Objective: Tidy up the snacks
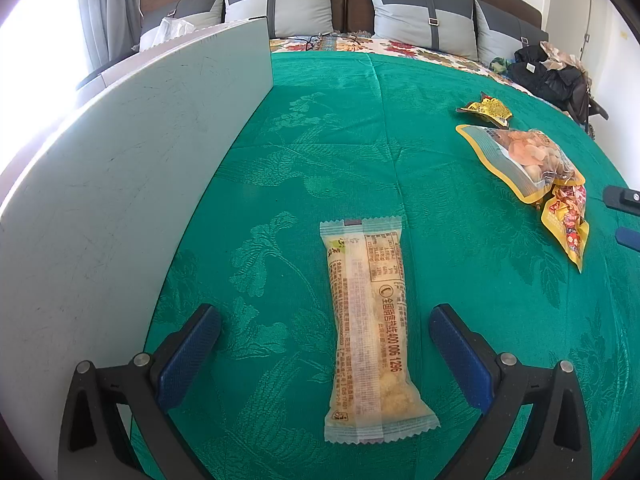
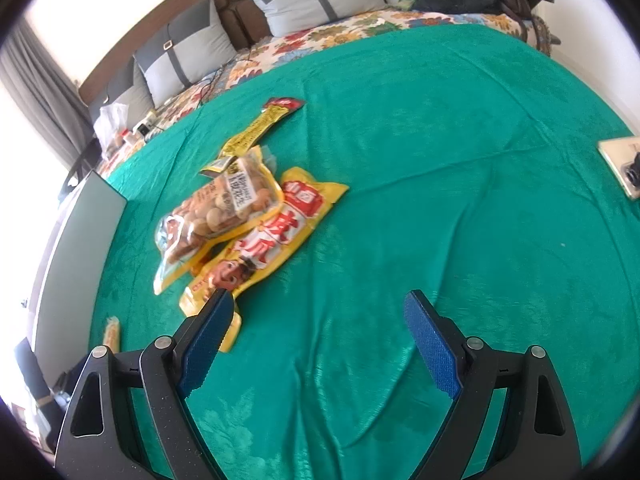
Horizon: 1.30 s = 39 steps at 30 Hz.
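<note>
A long pale snack bar in a clear wrapper lies on the green bedspread, lengthwise between the fingers of my open left gripper, which hovers over it without touching. To the right lies a pile of snacks: a clear-fronted peanut bag, a yellow pouch partly under it, and a small yellow packet behind. My right gripper is open and empty, its left fingertip over the yellow pouch's near corner.
A tall white-grey panel stands along the left side of the bedspread. Pillows and a dark pile of clothes lie at the far end. A phone-like flat object rests at the right edge.
</note>
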Motion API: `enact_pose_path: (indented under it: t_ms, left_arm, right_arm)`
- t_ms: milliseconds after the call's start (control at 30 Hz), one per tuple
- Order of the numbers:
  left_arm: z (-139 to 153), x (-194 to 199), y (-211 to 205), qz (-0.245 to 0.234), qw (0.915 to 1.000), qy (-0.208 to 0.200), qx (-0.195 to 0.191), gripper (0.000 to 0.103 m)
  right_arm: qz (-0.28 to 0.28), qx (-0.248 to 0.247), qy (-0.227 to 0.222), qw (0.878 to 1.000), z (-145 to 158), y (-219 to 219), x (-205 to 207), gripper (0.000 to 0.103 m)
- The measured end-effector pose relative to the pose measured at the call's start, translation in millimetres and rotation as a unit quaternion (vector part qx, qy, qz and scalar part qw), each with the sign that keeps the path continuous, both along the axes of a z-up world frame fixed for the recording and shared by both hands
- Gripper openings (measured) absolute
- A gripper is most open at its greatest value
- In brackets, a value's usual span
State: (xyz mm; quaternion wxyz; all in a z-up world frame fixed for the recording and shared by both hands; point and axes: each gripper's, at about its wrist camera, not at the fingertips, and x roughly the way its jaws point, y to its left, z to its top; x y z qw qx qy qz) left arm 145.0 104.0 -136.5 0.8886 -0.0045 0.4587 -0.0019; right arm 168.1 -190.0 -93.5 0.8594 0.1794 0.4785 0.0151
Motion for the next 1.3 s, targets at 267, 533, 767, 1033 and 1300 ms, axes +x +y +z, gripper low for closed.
enact_pose_path:
  t_ms: [267,533,767,1033,1300]
  left_arm:
    - [0,0,0,0.0,1.0,0.0,0.0,0.103]
    - [1,0,0,-0.001,1.0,0.0,0.001,0.103]
    - [6,12,-1,-0.022,0.9979,0.06,0.0,0.103]
    - [25,-3,5,-0.056,0.9942,0.083,-0.039,0.021]
    - [56,-46,21,-0.057,0.9815,0.059,-0.173,0.02]
  right_arm:
    - [0.011,-0.099,0.038,0.994,-23,54,36,0.053]
    - [0.12,-0.03,0.092,0.988,-20,-15,-36,0.038]
    - [0.106,-0.079,0.09,0.987,-7,-19,-41,0.07]
    - [0.12,-0.14,0.095,0.978,-16,11,-37,0.049]
    - [0.063,0.018,0.085,0.994,6,-39,-81,0.049]
